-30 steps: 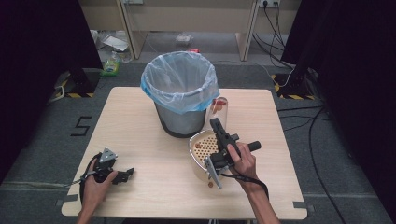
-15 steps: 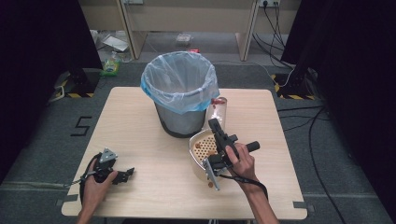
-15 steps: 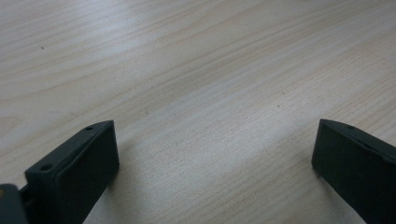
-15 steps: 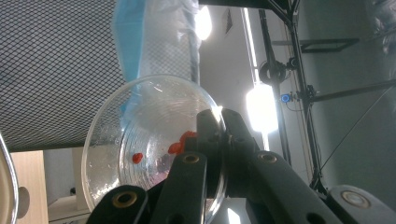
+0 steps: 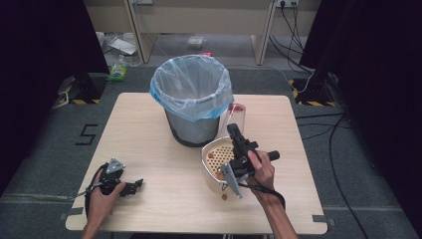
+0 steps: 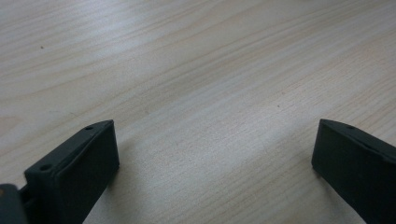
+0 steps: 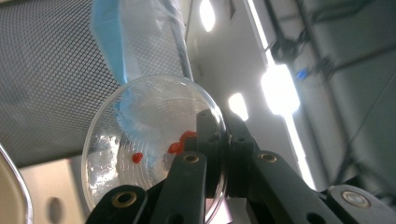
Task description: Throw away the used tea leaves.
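A clear plastic cup (image 5: 238,113) with a few red bits inside hangs tilted just right of the bin. My right gripper (image 5: 232,129) points up and away, shut on the cup's wall. In the right gripper view the cup (image 7: 140,140) is see-through, the red bits lie by the jaws, and the right gripper (image 7: 219,126) pinches its edge. Below that hand sits a white perforated bowl (image 5: 211,149) on the table. My left gripper (image 5: 135,185) rests low at the table's front left. In the left gripper view this gripper (image 6: 210,140) is open over bare wood.
A grey mesh bin (image 5: 191,124) lined with a blue-rimmed clear bag stands at the middle back of the table; its mesh wall (image 7: 42,70) is close beside the cup. One small brown pellet (image 5: 224,196) lies on the wood in front of the bowl.
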